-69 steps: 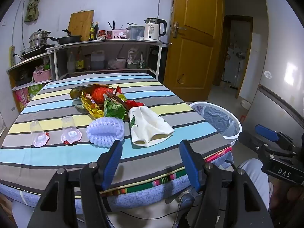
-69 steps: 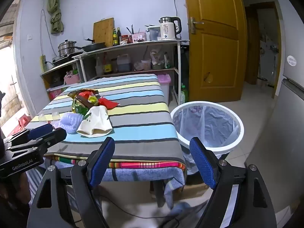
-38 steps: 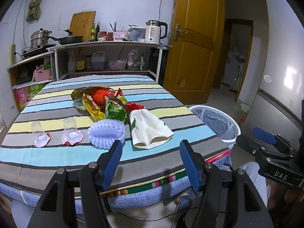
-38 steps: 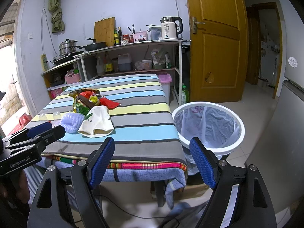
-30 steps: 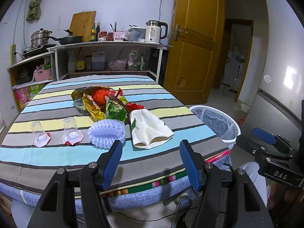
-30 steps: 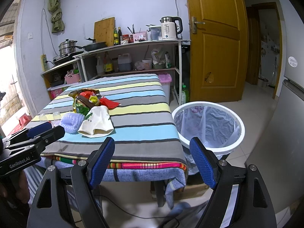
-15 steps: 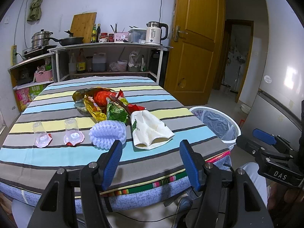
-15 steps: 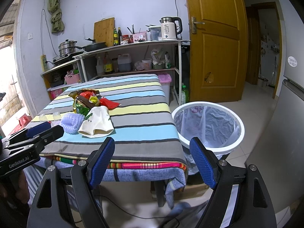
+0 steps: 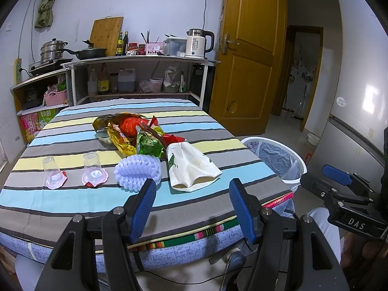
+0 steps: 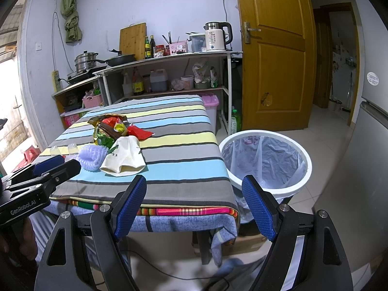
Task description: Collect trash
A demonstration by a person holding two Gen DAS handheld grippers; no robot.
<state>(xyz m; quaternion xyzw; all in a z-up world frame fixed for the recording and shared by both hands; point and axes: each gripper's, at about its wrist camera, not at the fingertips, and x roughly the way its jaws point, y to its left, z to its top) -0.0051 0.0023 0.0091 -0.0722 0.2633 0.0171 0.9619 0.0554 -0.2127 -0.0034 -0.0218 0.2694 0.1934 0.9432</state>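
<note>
The left gripper (image 9: 190, 205) is wide open and empty, low at the desk (image 9: 72, 201) edge. The white paper bag (image 9: 191, 167) lies just ahead, long way pointing away. The right gripper (image 10: 194, 205), wide too, is nearer the bin (image 10: 266, 162).

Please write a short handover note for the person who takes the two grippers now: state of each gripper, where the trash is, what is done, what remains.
Left gripper: open, empty, held before the table's near edge.
Right gripper: open, empty, low beside the table's corner.
Trash, all on the striped table: white paper bag, purple foam net, two clear cups upside down, a pile of snack wrappers behind them.
White bin with liner stands on the floor by the table's right side; no table trash shows inside.
Done: nothing visibly collected.
Left: move every piece into the bin; the paper bag lies closest.
</note>
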